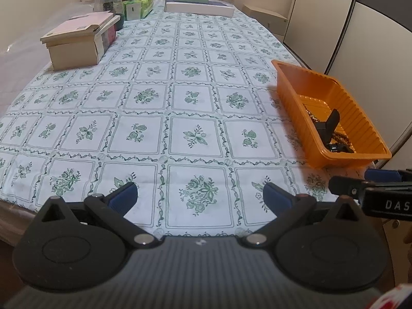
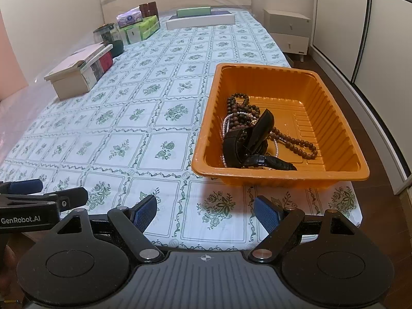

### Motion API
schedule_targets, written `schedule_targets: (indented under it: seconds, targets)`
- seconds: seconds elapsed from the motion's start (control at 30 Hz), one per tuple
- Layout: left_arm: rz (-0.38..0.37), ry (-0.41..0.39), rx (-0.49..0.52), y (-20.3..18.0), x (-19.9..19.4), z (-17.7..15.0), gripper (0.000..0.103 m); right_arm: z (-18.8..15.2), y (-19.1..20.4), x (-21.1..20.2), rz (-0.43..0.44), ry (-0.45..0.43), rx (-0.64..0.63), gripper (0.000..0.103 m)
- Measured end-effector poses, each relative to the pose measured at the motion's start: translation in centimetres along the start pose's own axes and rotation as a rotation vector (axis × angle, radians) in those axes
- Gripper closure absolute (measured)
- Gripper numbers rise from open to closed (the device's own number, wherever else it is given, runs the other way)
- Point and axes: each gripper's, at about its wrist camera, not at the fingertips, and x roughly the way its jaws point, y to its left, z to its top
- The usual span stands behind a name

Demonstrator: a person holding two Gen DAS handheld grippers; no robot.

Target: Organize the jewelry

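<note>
An orange plastic tray (image 2: 334,128) stands near the table's front right corner; the left wrist view has the same tray (image 1: 296,85) at its right. Inside lie a brown bead necklace (image 2: 296,144), a pearl strand (image 2: 225,126) and black watches (image 2: 247,139), all tangled together. My right gripper (image 2: 206,213) hovers open over the cloth just in front of the tray, nothing between its blue pads. My left gripper (image 1: 200,195) is open too, over bare cloth to the left of the tray.
A green-flowered tablecloth (image 1: 180,103) covers the table. Beige boxes (image 1: 77,43) stand at the left, with a jar (image 1: 108,2) and tissue packs (image 1: 136,2) behind. A flat white box (image 1: 200,7) lies at the far end. A nightstand (image 2: 288,31) and wardrobe doors are at the right.
</note>
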Motion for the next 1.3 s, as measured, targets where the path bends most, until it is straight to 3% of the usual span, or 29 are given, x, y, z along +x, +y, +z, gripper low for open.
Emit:
schedule_targets:
  seconds: [1.3]
  targets:
    - [-0.008,-0.004,0.01,-0.31,-0.07,0.19,0.0,0.41,-0.23,-0.09,-0.002,-0.007,-0.008,0.021]
